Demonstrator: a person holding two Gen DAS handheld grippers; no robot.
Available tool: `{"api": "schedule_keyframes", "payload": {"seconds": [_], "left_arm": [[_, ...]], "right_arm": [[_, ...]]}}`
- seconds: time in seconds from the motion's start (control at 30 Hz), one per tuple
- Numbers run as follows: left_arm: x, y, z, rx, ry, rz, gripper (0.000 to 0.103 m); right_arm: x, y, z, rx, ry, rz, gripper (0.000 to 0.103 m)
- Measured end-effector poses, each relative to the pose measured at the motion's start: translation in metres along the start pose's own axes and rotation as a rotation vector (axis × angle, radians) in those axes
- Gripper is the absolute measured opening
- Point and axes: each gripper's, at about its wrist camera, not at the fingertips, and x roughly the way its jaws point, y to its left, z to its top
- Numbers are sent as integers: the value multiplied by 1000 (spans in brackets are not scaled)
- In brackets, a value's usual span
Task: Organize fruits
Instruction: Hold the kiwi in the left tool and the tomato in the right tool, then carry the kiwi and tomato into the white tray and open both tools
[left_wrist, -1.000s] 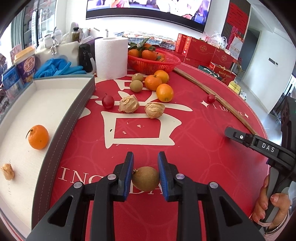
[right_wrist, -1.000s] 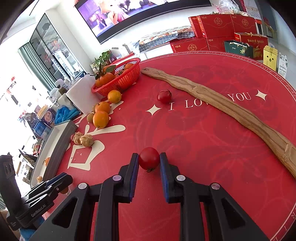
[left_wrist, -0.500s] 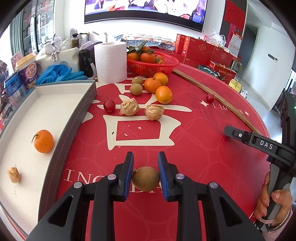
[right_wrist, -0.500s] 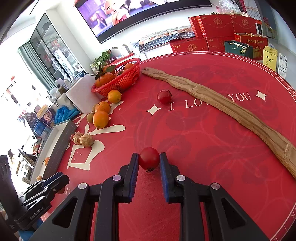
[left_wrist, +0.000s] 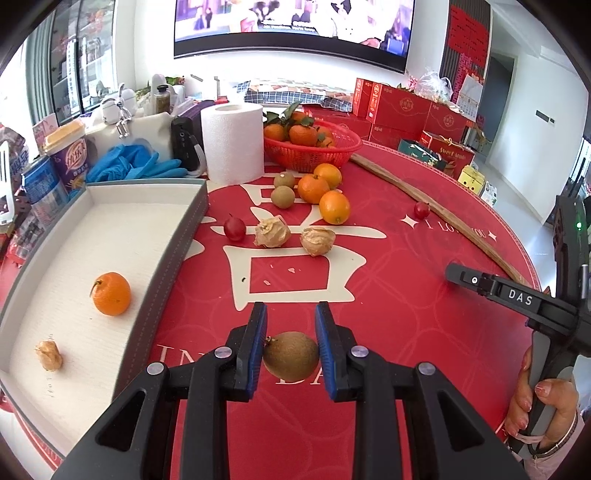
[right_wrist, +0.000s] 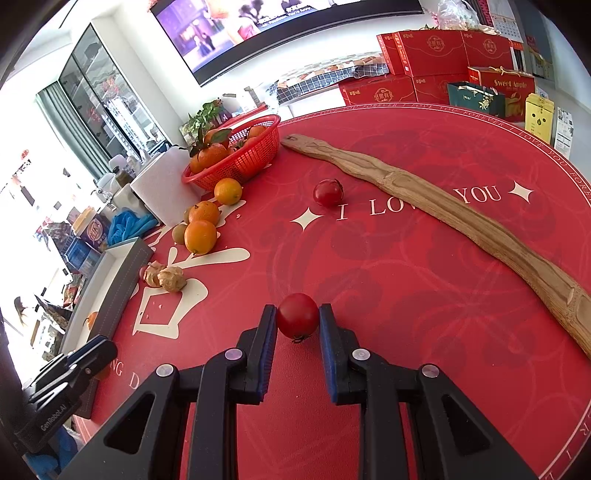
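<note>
Between my left gripper's (left_wrist: 290, 328) blue pads I am gripping a brown kiwi (left_wrist: 290, 355), jaws narrow and pressing on both of its sides, its stem end toward the left pad. My right gripper (right_wrist: 297, 320) is likewise clamping a red tomato (right_wrist: 297, 315), stalk pointing down. Both fruits are hanging just above the red cloth (left_wrist: 388, 314), as far as I can judge.

Outward from the kiwi, the grey tray (left_wrist: 173, 258) is lying to my left, its long wall running away from me, with an orange (left_wrist: 111, 293) and a small husk fruit (left_wrist: 48, 355) already inside. So I am judging the coming move as a swing leftward over that wall. My left hand is much the nearer; from the right wrist view the tray (right_wrist: 122, 269) is sitting far off to the left, beyond the left gripper (right_wrist: 66, 376), so the tomato is facing the longer trip across.

Farther ahead, loose fruit is waiting near the red basket (left_wrist: 314, 155).
</note>
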Motion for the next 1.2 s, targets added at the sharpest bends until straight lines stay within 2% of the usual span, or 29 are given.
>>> {"api": "schedule_keyframes", "payload": {"seconds": [0.57,0.8,1.07,1.2], "left_arm": [[-21,17,3,-36,-54,-2,29],[-35,38,4,-65,-82,17,29],[-42,66,7,-107,-101,32,29],[-46,81,9,-124,-109,42,29]], "right_arm": [[2,-1,-1,-14,3,-18,24],[2,7,0,-54,19,-68,24],[5,11,5,2,63,-26,24],[5,25,9,-7,71,-13,24]]}}
